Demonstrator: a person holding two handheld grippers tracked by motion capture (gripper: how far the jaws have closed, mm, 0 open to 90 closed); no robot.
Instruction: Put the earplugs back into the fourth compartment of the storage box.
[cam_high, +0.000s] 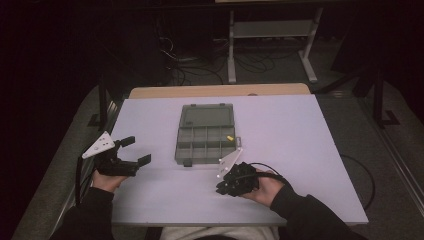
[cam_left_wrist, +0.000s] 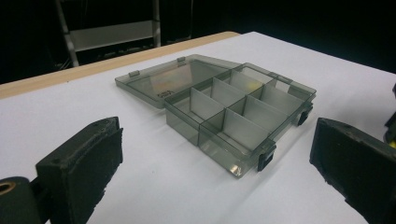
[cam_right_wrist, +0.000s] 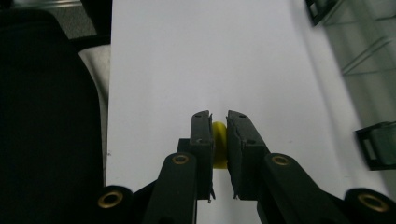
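Note:
A smoky clear organizer box (cam_high: 206, 137) lies open mid-table, its lid (cam_high: 208, 116) flat on the far side and several divided compartments toward me. One small yellow piece (cam_high: 230, 138) sits in a right-hand compartment. My right gripper (cam_right_wrist: 219, 140) is shut on another small yellow piece (cam_right_wrist: 219, 142), held just above the white table; in the high view the right gripper (cam_high: 222, 187) points toward the table's front edge. My left gripper (cam_high: 135, 150) stands open left of the box with nothing between its pads (cam_left_wrist: 88, 163). The box (cam_left_wrist: 229, 116) lies ahead of it.
The white table (cam_high: 300, 150) has a wooden strip (cam_high: 220, 91) along its far edge. A metal frame (cam_high: 272, 35) and cables stand on the dark floor beyond. The person's dark sleeves (cam_high: 310, 210) come in at the bottom.

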